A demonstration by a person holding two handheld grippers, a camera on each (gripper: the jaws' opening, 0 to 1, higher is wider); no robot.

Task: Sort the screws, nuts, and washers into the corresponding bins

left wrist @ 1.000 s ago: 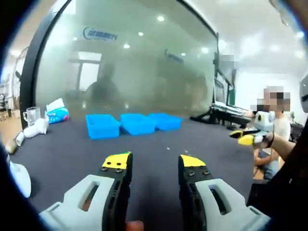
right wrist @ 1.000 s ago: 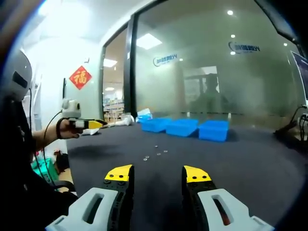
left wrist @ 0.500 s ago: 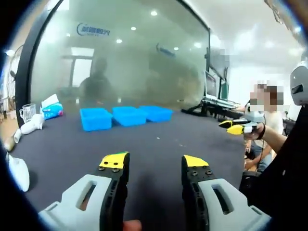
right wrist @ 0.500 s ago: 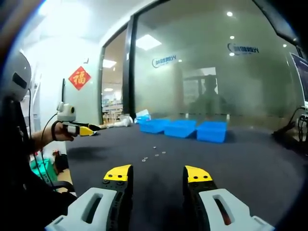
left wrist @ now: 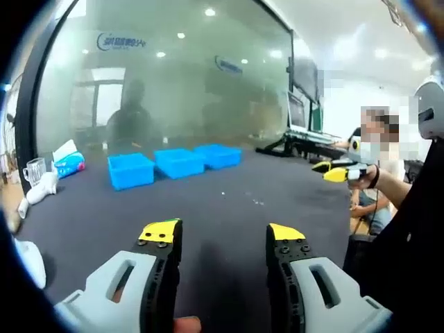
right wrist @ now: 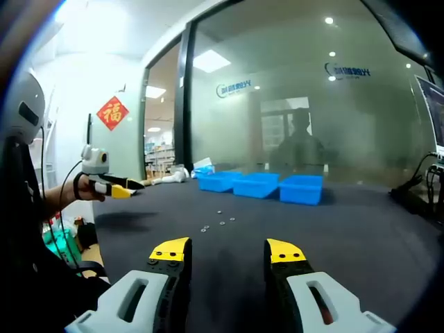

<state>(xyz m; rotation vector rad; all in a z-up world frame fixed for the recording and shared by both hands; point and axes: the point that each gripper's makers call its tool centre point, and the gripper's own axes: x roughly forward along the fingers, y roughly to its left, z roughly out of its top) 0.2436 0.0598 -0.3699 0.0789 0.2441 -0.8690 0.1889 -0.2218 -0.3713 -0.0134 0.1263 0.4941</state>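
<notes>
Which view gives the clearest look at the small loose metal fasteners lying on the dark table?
The right gripper view: the small metal fasteners show as a scatter of separate pale bits on the dark table, in front of the three blue plastic bins. The left gripper view shows them as faint specks, too small to tell apart.

Three bins (right wrist: 260, 186) sit side by side on the table (right wrist: 361, 229), small hardware (right wrist: 218, 220) scattered before them

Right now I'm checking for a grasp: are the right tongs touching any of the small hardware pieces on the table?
Apart. The right gripper view shows the right tongs open and empty, with bare dark table between them and the hardware pieces lying farther ahead.
</notes>
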